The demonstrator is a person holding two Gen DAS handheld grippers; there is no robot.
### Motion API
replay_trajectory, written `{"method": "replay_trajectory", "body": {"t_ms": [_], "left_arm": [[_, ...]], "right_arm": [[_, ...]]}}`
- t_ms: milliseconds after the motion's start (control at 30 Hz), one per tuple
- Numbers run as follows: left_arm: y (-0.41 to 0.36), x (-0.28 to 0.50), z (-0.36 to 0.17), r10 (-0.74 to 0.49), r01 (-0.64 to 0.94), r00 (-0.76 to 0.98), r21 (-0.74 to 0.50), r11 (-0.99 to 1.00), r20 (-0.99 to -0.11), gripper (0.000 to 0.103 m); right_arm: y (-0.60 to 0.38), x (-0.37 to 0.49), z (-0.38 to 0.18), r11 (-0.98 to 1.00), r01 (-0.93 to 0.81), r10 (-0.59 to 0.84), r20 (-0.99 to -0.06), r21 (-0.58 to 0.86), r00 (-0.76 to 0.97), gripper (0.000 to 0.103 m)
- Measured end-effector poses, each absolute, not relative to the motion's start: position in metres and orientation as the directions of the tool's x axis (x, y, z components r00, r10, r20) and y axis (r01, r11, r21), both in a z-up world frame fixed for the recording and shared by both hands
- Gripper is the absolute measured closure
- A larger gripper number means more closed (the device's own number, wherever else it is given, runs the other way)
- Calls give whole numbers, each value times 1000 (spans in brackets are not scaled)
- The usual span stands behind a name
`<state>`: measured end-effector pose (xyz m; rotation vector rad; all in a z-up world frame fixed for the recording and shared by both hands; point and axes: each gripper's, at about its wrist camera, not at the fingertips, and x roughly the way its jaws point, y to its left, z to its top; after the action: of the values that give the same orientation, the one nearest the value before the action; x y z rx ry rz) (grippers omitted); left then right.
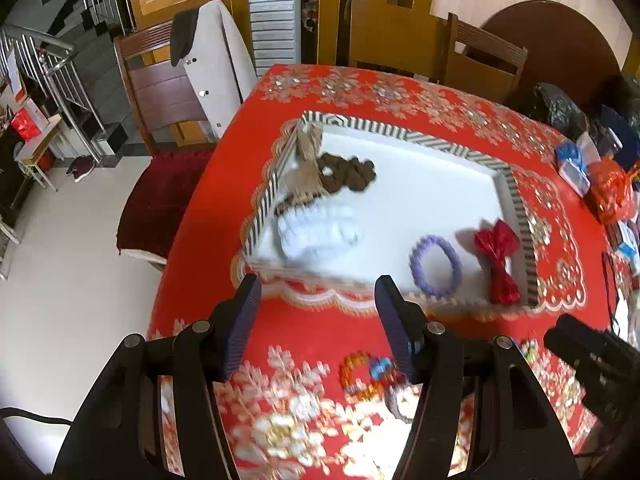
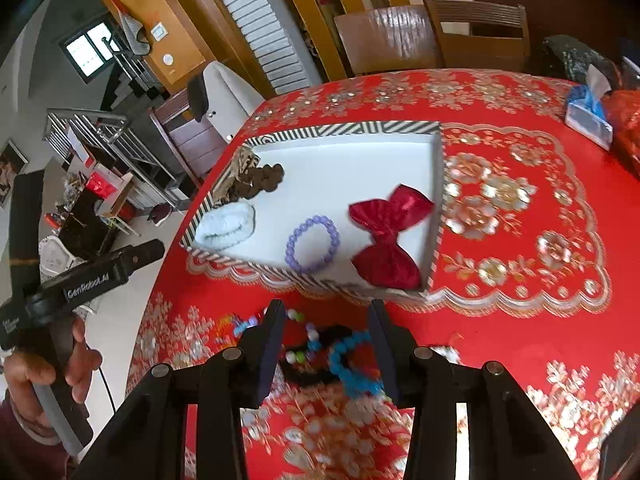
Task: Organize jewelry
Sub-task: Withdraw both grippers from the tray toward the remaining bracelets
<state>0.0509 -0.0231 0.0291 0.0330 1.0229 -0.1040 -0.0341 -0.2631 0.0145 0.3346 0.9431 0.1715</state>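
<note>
inside the striped tray (image 2: 340, 130): beaded purple bracelet (image 2: 313, 245) beside satin red bow (image 2: 386, 236); both claws (image 1: 318, 312) (image 2: 326, 338) gape, empty.

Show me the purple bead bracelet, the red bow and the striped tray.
purple bead bracelet (image 2: 312, 244), right wrist view, on the beads of its upper arc.
red bow (image 2: 390, 232), right wrist view, near its centre knot.
striped tray (image 2: 344, 130), right wrist view, on its far striped rim.
</note>
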Motion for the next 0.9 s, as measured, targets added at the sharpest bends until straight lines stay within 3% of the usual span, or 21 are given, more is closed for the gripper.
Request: {"method": "replay_trajectory", "body": {"t_ms": [900], "left_arm": [[-25,-29,16,-61,72,482,-30,997,-874,44]], "right_arm": [[-278,-91,8,945,6,268,-785,327,558,58]]}}
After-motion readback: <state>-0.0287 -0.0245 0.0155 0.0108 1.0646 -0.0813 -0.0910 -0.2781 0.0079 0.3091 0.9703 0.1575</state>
